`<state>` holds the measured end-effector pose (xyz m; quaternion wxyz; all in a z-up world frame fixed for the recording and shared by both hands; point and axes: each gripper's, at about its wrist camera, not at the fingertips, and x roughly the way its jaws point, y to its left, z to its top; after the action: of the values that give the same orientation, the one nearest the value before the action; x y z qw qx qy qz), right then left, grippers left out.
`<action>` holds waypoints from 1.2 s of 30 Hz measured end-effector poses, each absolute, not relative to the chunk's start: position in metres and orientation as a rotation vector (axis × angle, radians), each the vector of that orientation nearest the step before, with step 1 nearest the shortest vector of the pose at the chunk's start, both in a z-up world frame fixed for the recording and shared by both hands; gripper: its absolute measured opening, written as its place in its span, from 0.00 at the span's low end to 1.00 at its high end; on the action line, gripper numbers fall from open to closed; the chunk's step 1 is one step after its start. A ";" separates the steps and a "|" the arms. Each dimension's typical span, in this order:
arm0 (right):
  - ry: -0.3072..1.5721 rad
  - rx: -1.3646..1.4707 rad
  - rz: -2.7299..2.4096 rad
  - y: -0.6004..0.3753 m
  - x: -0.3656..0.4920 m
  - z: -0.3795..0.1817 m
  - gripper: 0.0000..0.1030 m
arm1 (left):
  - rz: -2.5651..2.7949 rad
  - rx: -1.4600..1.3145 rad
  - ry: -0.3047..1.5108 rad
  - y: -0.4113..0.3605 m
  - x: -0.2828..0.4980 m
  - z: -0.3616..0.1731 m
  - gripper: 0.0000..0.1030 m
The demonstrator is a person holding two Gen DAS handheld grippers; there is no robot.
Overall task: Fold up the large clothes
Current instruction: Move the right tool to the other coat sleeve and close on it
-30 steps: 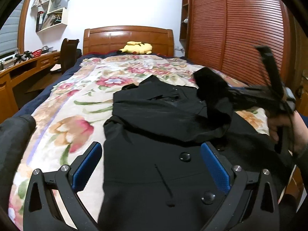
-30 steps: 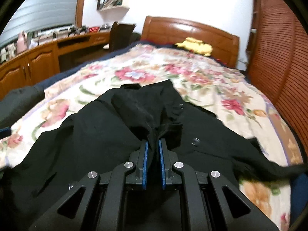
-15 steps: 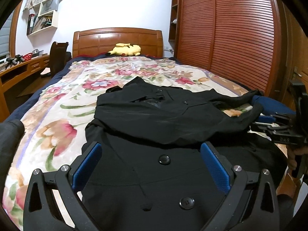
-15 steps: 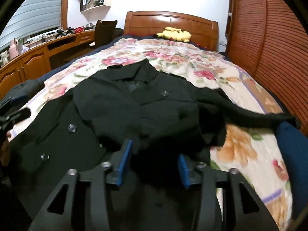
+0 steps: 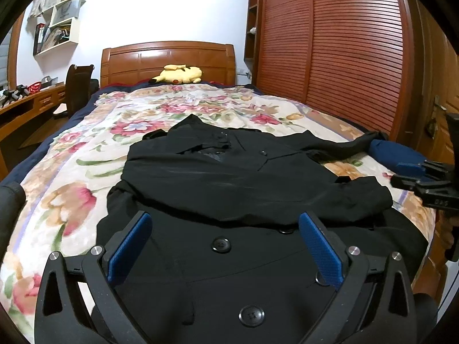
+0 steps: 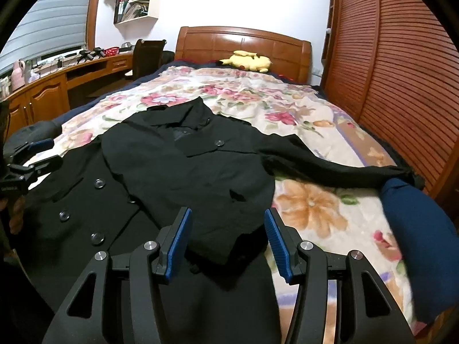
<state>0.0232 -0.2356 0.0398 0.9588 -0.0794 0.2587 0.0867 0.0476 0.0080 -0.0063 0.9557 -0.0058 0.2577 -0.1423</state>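
Note:
A black buttoned coat [image 5: 229,189] lies front up on the floral bedspread [image 5: 71,177], collar toward the headboard. One sleeve is folded across its chest; the other sleeve [image 6: 330,166] stretches out to the right bed edge. My left gripper [image 5: 223,226] is open and empty, just above the coat's lower front. My right gripper [image 6: 226,223] is open and empty over the folded sleeve's cuff, and also shows at the right edge of the left wrist view [image 5: 421,180]. The coat also shows in the right wrist view [image 6: 172,172].
A yellow plush toy [image 5: 178,74] lies by the wooden headboard [image 5: 169,57]. A slatted wardrobe [image 5: 344,43] runs along the right side. A desk [image 6: 51,86] and chair [image 6: 146,57] stand to the left. A blue cushion [image 6: 418,223] sits at the right bed edge.
My right gripper, shut on the sleeve a second ago, laid it across the coat's chest, opened and drew back. My left gripper stayed open over the coat's lower front.

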 end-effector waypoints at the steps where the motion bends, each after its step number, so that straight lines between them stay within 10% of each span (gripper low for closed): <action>1: 0.532 -0.162 0.177 -0.235 0.026 0.037 0.53 | -0.292 -0.010 0.524 0.005 0.048 -0.007 0.99; 22: 0.688 -0.177 0.177 -0.261 0.069 0.006 0.53 | -0.301 -0.001 0.520 -0.013 0.054 -0.009 0.99; 36: 0.625 -0.097 -0.012 -0.325 0.128 0.030 0.72 | -0.302 -0.030 0.505 -0.009 0.054 -0.006 1.00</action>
<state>0.1280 -0.3247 0.0305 0.9504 -0.0475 0.3072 -0.0060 0.0541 -0.0091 -0.0059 0.9569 -0.0147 0.2491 -0.1489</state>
